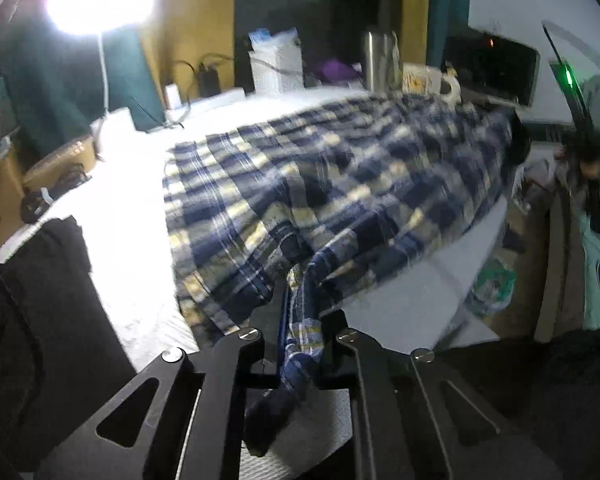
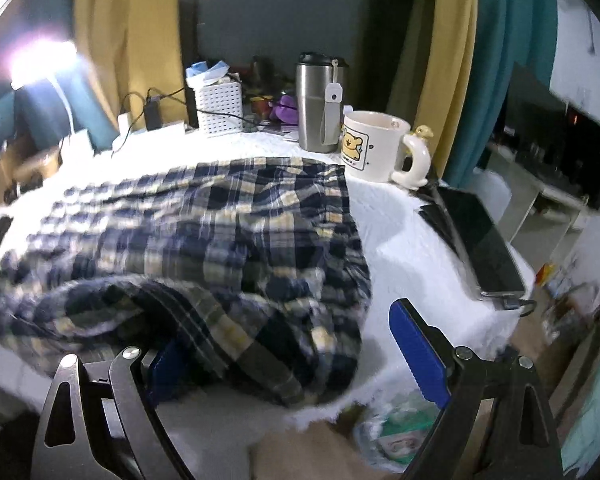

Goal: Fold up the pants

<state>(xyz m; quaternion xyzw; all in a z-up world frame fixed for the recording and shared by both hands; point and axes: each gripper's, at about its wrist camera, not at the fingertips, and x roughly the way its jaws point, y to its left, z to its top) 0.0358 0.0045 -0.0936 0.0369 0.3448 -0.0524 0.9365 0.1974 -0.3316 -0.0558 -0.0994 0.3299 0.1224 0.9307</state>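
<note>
Blue, white and yellow plaid pants (image 1: 320, 184) lie spread over a white-covered table (image 1: 139, 200). In the left wrist view, my left gripper (image 1: 302, 320) is shut on a bunched edge of the pants at the near side, and a strip of fabric runs down between its black fingers. In the right wrist view, the pants (image 2: 219, 240) are rumpled at the near end. My right gripper (image 2: 291, 356) stands open, its blue pads (image 2: 416, 348) wide apart. The rumpled fold lies over its left finger, and the right finger is clear of the cloth.
A bear mug (image 2: 374, 152), a steel tumbler (image 2: 318, 108) and a white basket (image 2: 219, 108) stand along the table's far edge. A dark tablet (image 2: 480, 248) lies at the right edge. A bright lamp (image 1: 99, 0) glares at left. A black garment (image 1: 39, 280) lies near left.
</note>
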